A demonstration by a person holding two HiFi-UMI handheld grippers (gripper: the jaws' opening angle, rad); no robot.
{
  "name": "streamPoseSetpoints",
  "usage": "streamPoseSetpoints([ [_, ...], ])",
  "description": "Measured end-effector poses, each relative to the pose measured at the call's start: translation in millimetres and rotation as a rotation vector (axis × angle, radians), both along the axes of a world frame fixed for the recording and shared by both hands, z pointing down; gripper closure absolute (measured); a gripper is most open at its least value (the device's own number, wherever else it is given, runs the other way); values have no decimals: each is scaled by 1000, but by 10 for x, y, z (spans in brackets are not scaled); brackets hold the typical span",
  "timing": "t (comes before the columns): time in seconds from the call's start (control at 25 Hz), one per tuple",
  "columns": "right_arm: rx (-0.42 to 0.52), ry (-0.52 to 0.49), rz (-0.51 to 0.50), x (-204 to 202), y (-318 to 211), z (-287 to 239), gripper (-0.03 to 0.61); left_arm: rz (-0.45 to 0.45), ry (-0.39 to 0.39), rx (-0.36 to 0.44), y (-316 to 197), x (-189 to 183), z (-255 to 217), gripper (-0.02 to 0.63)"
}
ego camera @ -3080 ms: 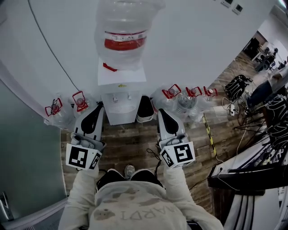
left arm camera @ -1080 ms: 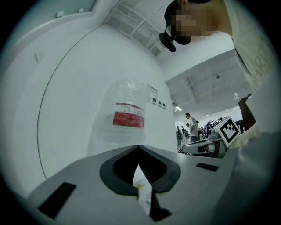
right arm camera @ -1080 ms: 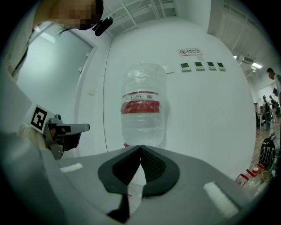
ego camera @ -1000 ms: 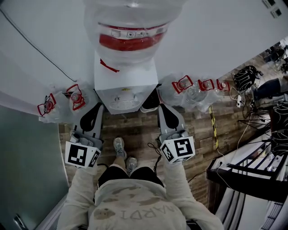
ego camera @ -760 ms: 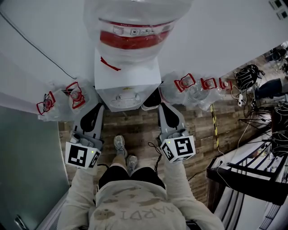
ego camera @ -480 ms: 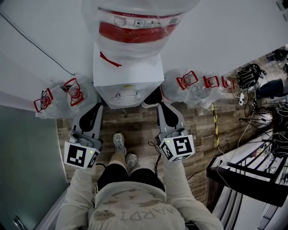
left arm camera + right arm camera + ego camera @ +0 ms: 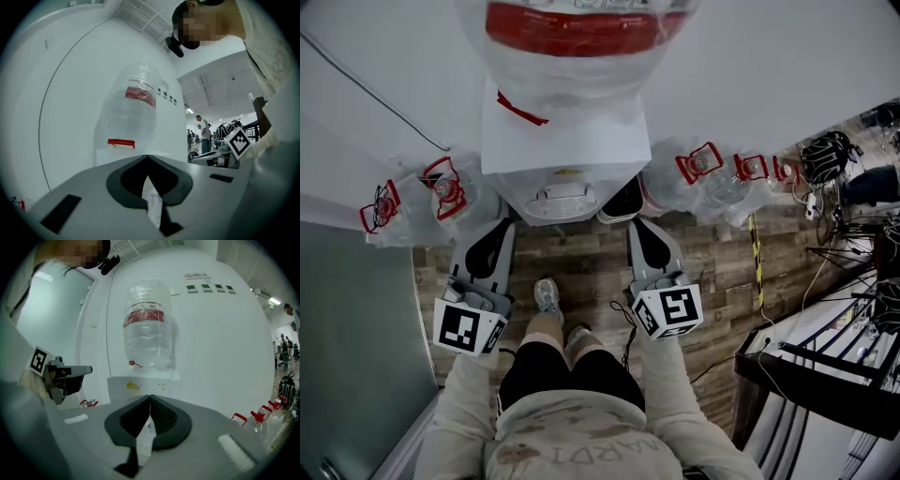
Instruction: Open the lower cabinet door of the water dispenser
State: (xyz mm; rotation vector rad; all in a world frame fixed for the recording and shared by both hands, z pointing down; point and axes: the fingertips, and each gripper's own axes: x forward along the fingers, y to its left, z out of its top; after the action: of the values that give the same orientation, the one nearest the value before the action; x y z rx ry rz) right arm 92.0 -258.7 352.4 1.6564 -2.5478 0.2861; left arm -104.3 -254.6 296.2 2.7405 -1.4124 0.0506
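Both grippers had sunk lower before the water dispenser [image 7: 562, 141] since a second earlier, and its top loomed larger in the head view. Left of the dispenser stood clear jugs [image 7: 412, 197] with red handles, seemingly empty. On the dispenser sat the inverted big bottle [image 7: 577, 37], red-labelled. Just right of it stood a dark bin [image 7: 623, 199], then more jugs [image 7: 717, 173]. The left gripper [image 7: 490, 230] hung near the dispenser's left front corner, jaws together on nothing. The right gripper [image 7: 643, 228] hung near its right front corner, likewise closed and empty. The lower cabinet door lay hidden beneath the dispenser's top, and neither gripper touched the dispenser.
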Motion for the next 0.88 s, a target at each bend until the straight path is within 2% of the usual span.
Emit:
streamPoseSetpoints([
  [0.44,-10,-1,-23,56,-225,1004,568,-15,-17,12,-149,23,928,611],
  [0.76,12,7,-33,130,-398,1937,565,7,-12,38,-272,104,1796,611],
  [0.88,23,16,-42,129,-430,2324,563,-2,-15,19,-284,121,2191,611],
])
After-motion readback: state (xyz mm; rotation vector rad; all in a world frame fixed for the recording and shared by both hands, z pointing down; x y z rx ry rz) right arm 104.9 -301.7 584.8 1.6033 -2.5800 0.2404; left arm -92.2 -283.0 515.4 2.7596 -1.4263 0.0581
